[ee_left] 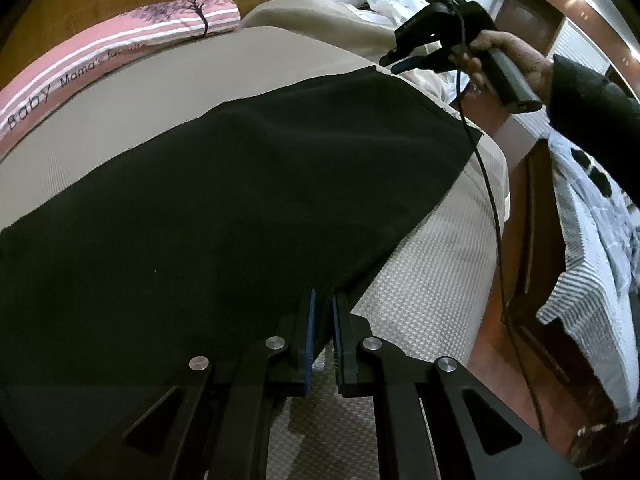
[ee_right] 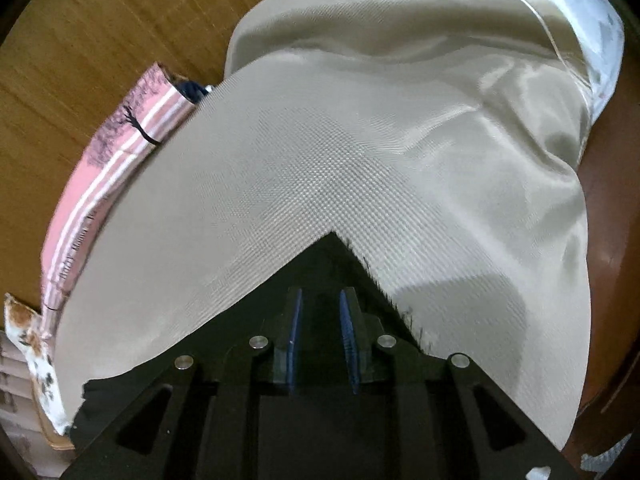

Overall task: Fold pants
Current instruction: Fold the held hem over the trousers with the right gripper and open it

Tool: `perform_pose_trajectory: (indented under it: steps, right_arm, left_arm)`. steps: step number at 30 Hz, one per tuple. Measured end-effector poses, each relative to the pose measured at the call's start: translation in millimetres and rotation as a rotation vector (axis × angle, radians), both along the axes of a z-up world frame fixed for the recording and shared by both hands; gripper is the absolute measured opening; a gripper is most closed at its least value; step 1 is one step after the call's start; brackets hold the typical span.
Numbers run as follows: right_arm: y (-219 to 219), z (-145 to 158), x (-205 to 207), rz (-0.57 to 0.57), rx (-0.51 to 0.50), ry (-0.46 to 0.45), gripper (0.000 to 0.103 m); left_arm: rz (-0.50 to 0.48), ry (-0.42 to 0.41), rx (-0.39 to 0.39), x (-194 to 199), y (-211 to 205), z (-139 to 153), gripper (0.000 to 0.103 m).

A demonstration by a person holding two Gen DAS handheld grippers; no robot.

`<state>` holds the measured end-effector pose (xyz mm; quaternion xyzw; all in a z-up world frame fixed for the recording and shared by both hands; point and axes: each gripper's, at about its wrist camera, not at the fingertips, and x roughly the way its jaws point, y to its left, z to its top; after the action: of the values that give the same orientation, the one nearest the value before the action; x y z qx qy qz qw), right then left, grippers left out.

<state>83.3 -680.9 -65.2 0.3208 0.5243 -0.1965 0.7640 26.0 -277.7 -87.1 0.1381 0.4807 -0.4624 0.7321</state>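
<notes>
The black pants [ee_left: 224, 184] lie flat on the beige bed cover [ee_left: 132, 92], running from near left to far right. My left gripper [ee_left: 323, 300] is shut on the near edge of the pants, with the cloth pinched between its blue pads. My right gripper [ee_left: 404, 65] is held in a hand above the far corner of the pants. In the right wrist view the right gripper [ee_right: 320, 300] has a gap between its blue pads and hangs over a pointed corner of the pants [ee_right: 332, 256]. Nothing shows between its pads.
A pink pillow [ee_left: 100, 60] with a tree print lies along the bed's far left edge, against a wooden headboard [ee_right: 80, 60]. A shiny beige pillow [ee_right: 440, 80] sits beyond. A brown floor [ee_left: 520, 320] and striped bedding [ee_left: 592, 260] lie to the right. A black cable [ee_left: 492, 208] hangs from the right gripper.
</notes>
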Motion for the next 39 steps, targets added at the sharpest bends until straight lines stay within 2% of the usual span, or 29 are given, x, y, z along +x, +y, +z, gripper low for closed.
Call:
perform_pose_trajectory:
  steps: [8,13,14,16,18,20,25,28,35,37,38,39]
  right_arm:
    - [0.2,-17.2,9.5,0.03,0.003,0.031,0.023]
    - [18.3,-18.0,20.3,0.11,-0.093,0.071,0.031]
    - [22.8,-17.7,23.4,0.133,-0.124,0.091,0.031]
    - [29.5,-17.7,27.6,0.159,-0.168,0.12,0.023]
    - [32.0,-15.2,28.7,0.158,-0.173,0.111,0.011]
    - [34.1,-9.3,27.8,0.142,-0.19,0.088,0.01]
    - [23.0,19.0,19.6,0.055,-0.208,-0.042,0.009]
    - [21.3,22.3,26.2,0.038,-0.21,-0.063,0.009]
    - [21.9,-15.9,38.6,0.018,-0.216,0.032,0.009]
    - [22.3,-18.2,38.2,0.012,-0.22,0.026,0.01]
    - [23.1,-17.2,37.5,0.012,-0.217,0.023,0.016]
    - [23.0,-14.3,36.2,0.011,-0.208,0.031,0.026]
  left_arm:
    - [0.009,0.02,-0.013,1.5,1.3,-0.8,0.009]
    - [0.018,0.02,-0.016,1.0,0.7,-0.6,0.009]
    - [0.02,0.02,-0.017,0.6,0.7,-0.6,0.01]
    - [0.024,0.021,-0.018,0.6,0.9,-0.7,0.01]
    - [0.03,0.023,-0.018,0.4,1.2,-0.1,0.01]
    - [0.038,0.026,-0.024,-0.2,2.2,0.7,0.01]
    - [0.051,-0.006,-0.043,-2.5,5.6,5.2,0.01]
    - [0.056,-0.006,-0.042,-2.0,4.6,3.1,0.01]
    - [0.049,-0.01,-0.04,-6.5,4.9,0.8,0.01]
    - [0.056,0.0,-0.044,-4.3,5.5,0.4,0.01]
    - [0.051,-0.003,-0.043,-4.5,5.4,0.9,0.01]
    - [0.039,-0.009,-0.039,-5.0,5.0,1.9,0.01]
